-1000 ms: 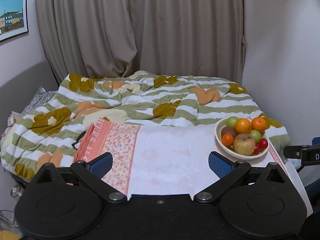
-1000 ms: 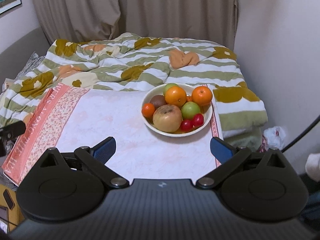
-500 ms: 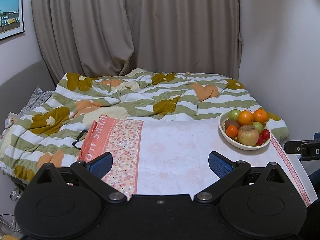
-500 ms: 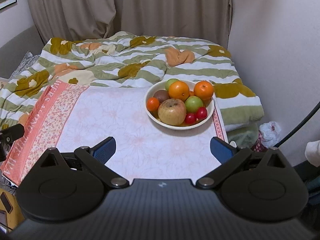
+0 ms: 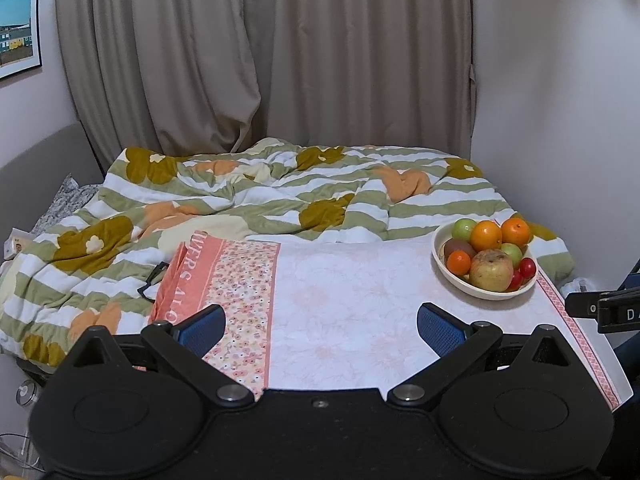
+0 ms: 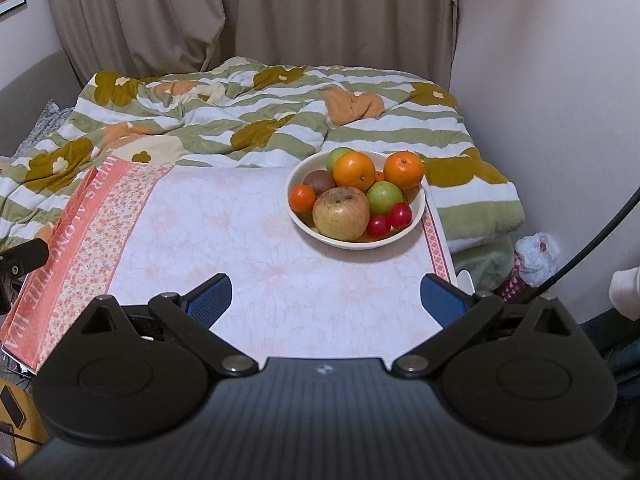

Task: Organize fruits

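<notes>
Right wrist view: bowl point(image 6: 416, 216) fruit overlaps; apple point(image 6: 341, 213) hides lower pieces.

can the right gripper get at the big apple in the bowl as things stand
Probably yes. The right gripper is open and empty, with only bare tablecloth between it and the bowl. The apple sits at the bowl's near side, top exposed.

I held my left gripper point(image 5: 320, 326) level and low, its blue-padded fingers point(image 5: 202, 324) spread wide with nothing between them. My right gripper point(image 6: 325, 298) sat the same way, jaws wide apart and holding nothing, tilted a little downward. Each showed at the edge of the other's view: the right gripper's tip at the left camera's right edge, the left's at the right camera's left edge.
</notes>
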`<state>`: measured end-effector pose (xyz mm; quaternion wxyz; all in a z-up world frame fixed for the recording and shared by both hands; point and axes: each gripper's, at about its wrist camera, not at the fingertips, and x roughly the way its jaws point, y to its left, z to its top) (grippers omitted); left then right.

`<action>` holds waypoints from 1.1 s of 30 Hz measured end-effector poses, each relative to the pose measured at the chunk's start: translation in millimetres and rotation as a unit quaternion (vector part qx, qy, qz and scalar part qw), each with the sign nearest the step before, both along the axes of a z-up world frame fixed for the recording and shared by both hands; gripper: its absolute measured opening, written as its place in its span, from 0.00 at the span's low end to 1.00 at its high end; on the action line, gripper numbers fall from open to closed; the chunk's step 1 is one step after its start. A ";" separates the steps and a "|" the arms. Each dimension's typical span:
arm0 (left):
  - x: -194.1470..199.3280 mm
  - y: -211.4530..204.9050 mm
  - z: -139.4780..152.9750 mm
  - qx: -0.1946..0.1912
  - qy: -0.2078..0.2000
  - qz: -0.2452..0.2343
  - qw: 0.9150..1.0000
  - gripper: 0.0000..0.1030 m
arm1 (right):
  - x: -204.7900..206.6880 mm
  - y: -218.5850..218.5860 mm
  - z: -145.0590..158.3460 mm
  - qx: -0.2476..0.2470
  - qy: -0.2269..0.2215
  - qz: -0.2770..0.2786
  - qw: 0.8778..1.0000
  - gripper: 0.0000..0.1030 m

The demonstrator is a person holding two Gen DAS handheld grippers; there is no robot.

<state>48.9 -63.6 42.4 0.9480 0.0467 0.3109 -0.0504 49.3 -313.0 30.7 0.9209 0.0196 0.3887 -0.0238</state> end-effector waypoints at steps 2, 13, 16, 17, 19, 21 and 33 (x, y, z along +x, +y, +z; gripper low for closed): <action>-0.1 0.2 0.1 -0.001 0.000 0.000 1.000 1.00 | 0.2 -0.2 -0.2 0.000 0.001 -0.001 1.000 1.00; 2.0 -4.1 -3.1 -0.004 0.006 0.000 1.000 1.00 | 1.9 1.2 -0.9 -0.001 0.003 0.000 1.000 1.00; 2.7 -4.5 -3.7 -0.004 0.006 0.000 1.000 1.00 | 2.2 1.6 -1.3 -0.002 0.004 0.000 1.000 1.00; 2.9 -4.6 -3.8 -0.005 0.007 -0.001 1.000 1.00 | 2.8 2.2 -1.9 -0.002 0.005 0.001 1.000 1.00; 2.4 -4.0 -4.7 -0.010 0.008 -0.004 1.000 1.00 | 3.1 3.5 -2.2 -0.004 0.007 0.002 1.000 1.00; 3.3 -2.5 -5.2 -0.011 0.009 -0.004 1.000 1.00 | 3.7 4.4 -2.4 -0.004 0.008 0.002 1.000 1.00; 11.3 10.2 -4.6 0.000 -0.002 0.015 1.000 1.00 | 9.5 11.9 -6.8 -0.001 0.020 0.000 1.000 1.00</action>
